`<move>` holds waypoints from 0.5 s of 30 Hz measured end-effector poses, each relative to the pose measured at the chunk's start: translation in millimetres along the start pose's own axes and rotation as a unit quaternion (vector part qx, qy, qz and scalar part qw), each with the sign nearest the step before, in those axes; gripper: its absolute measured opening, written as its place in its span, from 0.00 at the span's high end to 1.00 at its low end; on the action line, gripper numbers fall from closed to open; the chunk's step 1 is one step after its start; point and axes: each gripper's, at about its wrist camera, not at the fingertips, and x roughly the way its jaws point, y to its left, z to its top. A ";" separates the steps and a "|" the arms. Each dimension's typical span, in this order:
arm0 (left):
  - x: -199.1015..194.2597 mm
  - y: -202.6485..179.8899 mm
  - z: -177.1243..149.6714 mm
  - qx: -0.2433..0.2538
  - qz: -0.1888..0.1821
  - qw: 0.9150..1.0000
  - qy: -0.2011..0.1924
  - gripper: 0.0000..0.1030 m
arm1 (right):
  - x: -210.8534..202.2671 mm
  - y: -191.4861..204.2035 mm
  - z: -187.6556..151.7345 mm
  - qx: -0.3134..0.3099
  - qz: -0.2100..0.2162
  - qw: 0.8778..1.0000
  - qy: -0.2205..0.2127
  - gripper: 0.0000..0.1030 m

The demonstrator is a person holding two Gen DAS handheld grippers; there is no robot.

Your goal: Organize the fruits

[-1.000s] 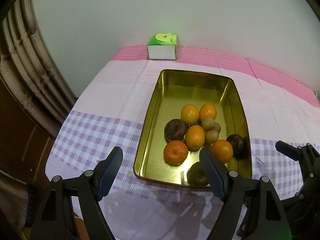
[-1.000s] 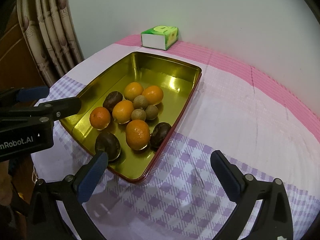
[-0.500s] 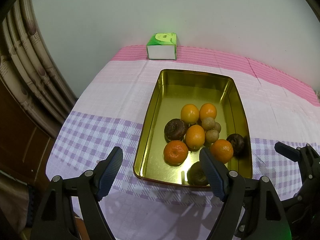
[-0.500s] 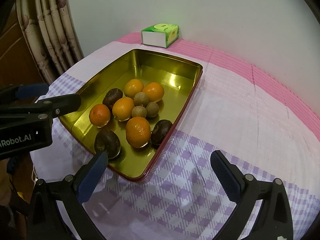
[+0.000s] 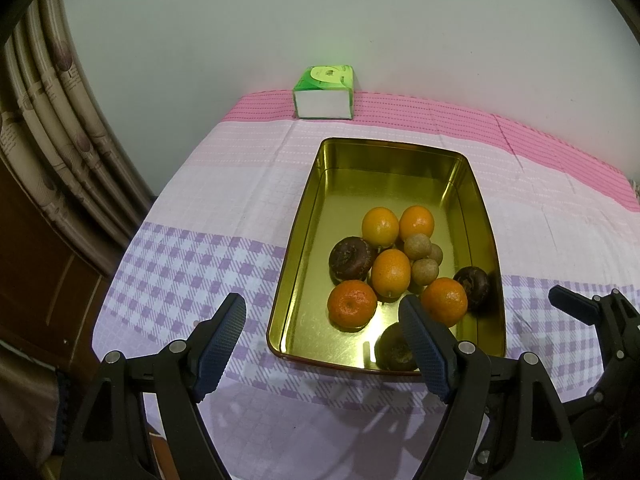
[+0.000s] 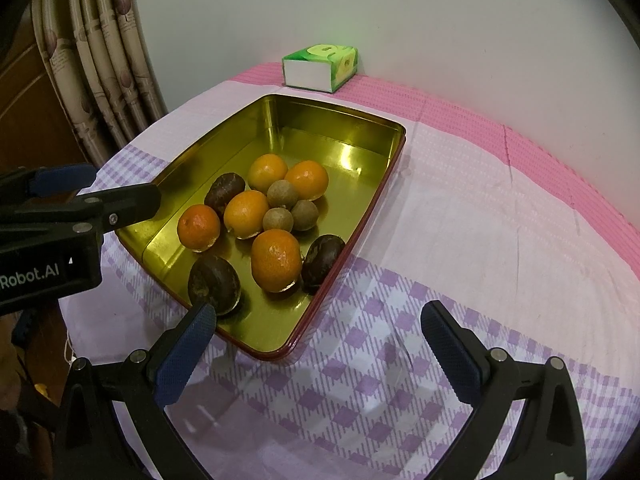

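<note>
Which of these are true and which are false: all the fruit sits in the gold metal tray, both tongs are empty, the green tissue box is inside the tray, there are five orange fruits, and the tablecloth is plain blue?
1. All the fruit sits in the rectangular gold metal tray. True.
2. The left tongs and right tongs hold nothing. True; both stand open above the cloth.
3. The green-and-white tissue box is inside the tray. False; it stands beyond the tray, by the wall.
4. There are five round orange citrus fruits. True.
5. The tablecloth is plain blue. False; it is pink with purple-and-white checks.
</note>
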 end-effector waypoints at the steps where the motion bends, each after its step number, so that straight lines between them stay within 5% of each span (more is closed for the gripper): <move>1: 0.0 -0.3 -0.1 0.000 0.000 1.000 0.000 0.23 | -0.1 0.1 0.0 0.000 0.000 1.000 0.000 0.01; 15: 0.1 -0.4 0.0 0.000 0.001 1.000 0.000 0.23 | 0.1 0.9 -1.1 0.001 0.000 1.000 0.002 0.01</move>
